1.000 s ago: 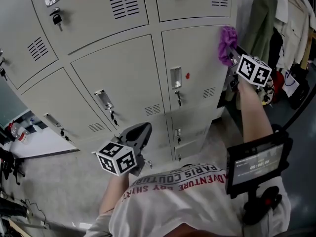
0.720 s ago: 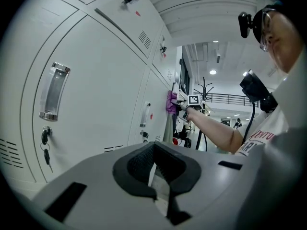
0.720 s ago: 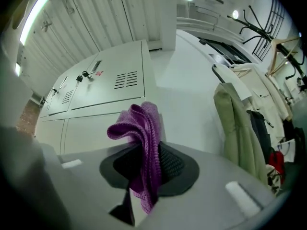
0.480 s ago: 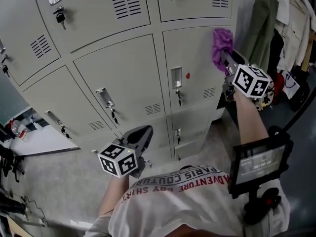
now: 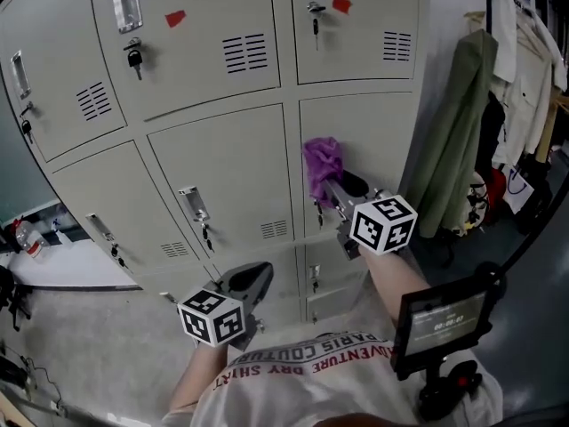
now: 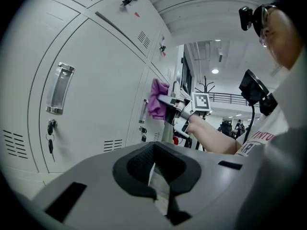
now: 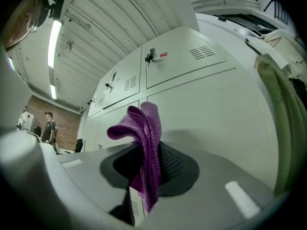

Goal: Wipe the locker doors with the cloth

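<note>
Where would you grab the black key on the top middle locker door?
Probably by its black head, coming straight at the locker door from the front. The head sticks out just below the handle, with bare door around it.

My right gripper (image 5: 332, 188) is up at the right-hand door (image 5: 373, 140) of the middle row. The cloth (image 5: 320, 163) sits between its jaws, against that door's left edge. The neighbour door (image 5: 222, 176) lies to the left, with its handle (image 5: 189, 201) well left of the cloth. My left gripper (image 5: 256, 274) hangs lower and further left, before the bottom doors and apart from them. Coats (image 5: 462, 149) hang right of the lockers (image 5: 178, 52). A screen (image 5: 442, 312) sits below my right gripper, by my chest.
</note>
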A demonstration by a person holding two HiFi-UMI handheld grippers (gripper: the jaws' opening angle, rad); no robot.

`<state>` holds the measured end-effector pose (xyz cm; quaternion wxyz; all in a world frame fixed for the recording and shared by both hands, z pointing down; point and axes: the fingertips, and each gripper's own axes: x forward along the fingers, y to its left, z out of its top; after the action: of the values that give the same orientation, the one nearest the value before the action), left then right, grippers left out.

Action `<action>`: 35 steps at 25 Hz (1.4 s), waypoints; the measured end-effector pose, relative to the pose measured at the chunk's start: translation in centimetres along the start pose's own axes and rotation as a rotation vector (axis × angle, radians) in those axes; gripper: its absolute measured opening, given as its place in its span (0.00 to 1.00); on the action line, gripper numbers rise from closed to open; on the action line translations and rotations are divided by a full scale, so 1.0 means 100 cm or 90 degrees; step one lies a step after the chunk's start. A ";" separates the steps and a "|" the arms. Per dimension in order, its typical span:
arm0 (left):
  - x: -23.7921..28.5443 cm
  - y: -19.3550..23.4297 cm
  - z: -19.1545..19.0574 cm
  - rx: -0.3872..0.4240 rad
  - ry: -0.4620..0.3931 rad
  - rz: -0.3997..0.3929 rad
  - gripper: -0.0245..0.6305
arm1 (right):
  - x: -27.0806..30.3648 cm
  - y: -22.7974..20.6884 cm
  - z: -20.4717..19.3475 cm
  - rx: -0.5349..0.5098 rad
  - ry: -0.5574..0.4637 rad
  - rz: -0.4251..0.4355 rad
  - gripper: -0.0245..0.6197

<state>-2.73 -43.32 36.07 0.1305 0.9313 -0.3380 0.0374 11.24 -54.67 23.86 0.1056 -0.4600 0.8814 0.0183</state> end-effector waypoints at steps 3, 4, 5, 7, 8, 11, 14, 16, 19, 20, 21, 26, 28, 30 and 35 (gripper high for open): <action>0.000 -0.003 0.001 -0.002 -0.004 -0.003 0.04 | 0.012 0.009 -0.011 0.001 0.008 0.003 0.16; 0.000 -0.004 0.001 -0.003 -0.004 -0.004 0.04 | 0.016 0.009 -0.014 -0.001 0.012 -0.001 0.16; 0.000 -0.005 0.000 -0.004 -0.004 -0.006 0.04 | 0.020 0.007 -0.017 -0.004 0.016 -0.007 0.16; -0.001 -0.005 -0.001 -0.007 -0.004 -0.008 0.04 | 0.027 -0.001 -0.024 -0.006 0.027 -0.022 0.16; -0.001 -0.006 -0.002 -0.009 -0.003 -0.009 0.04 | 0.029 -0.005 -0.027 -0.004 0.032 -0.030 0.16; -0.001 -0.005 -0.004 -0.012 -0.001 -0.010 0.04 | 0.034 -0.013 -0.030 0.006 0.030 -0.042 0.16; -0.001 -0.004 -0.005 -0.015 -0.002 -0.008 0.04 | 0.035 -0.013 -0.030 0.007 0.029 -0.046 0.16; -0.001 -0.003 -0.004 -0.013 -0.004 -0.008 0.04 | 0.035 -0.013 -0.030 0.007 0.028 -0.048 0.16; 0.001 -0.004 -0.002 -0.010 -0.004 -0.012 0.04 | 0.033 -0.015 -0.029 0.008 0.027 -0.052 0.16; 0.001 -0.005 -0.002 -0.009 -0.003 -0.012 0.04 | 0.032 -0.017 -0.029 0.009 0.026 -0.055 0.16; 0.001 -0.005 -0.002 -0.008 -0.002 -0.013 0.04 | 0.031 -0.018 -0.028 0.009 0.025 -0.058 0.16; 0.004 -0.006 -0.001 -0.006 -0.002 -0.018 0.04 | 0.019 -0.042 -0.025 0.007 0.017 -0.099 0.16; 0.005 -0.008 -0.002 -0.004 0.001 -0.019 0.04 | 0.011 -0.059 -0.024 0.006 0.014 -0.128 0.16; 0.005 -0.009 -0.004 -0.004 0.004 -0.020 0.04 | 0.002 -0.074 -0.024 0.006 0.013 -0.148 0.16; 0.004 -0.008 -0.006 -0.003 0.008 -0.018 0.04 | -0.010 -0.098 -0.019 -0.016 0.014 -0.180 0.16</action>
<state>-1.89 -42.84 36.55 0.1354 0.9355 -0.3239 0.0409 19.45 -59.78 26.53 0.0917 -0.5808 0.8088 0.0093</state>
